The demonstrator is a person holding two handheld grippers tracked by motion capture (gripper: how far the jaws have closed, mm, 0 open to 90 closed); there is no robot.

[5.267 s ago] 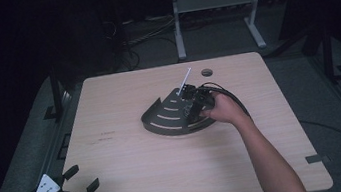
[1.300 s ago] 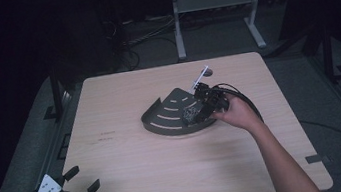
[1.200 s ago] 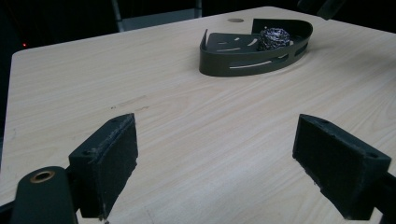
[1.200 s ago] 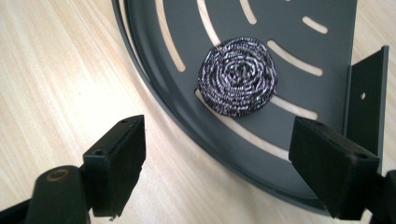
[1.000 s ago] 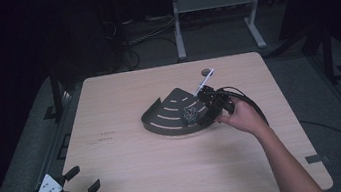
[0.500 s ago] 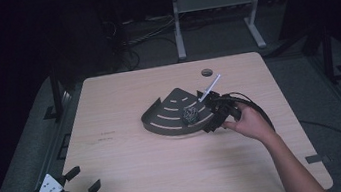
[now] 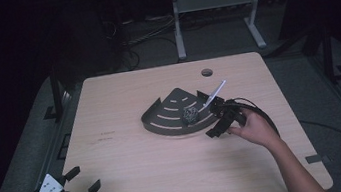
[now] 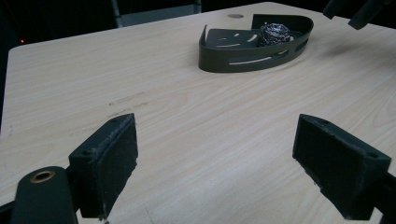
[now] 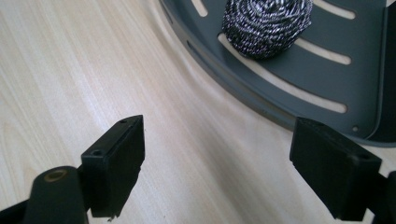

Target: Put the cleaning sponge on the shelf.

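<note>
Jaws parted on both grippers, nothing between the pads. Nearest, left gripper [image 7: 73, 191] idle at the table [image 7: 135, 181] corner, clear of the work. Farther, right gripper [image 7: 218, 119] just outside the grey corner tray [image 7: 162, 120], apparently after release. Steel scourer [image 7: 191, 115] inside the tray, by its curved wall.

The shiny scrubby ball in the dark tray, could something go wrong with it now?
Maybe. The scrubby ball sits loose in the tray, near the curved wall. The right gripper, jaws open and empty, hangs just outside that low wall; a bump could shove the light tray across the smooth table or jolt the ball.
</note>
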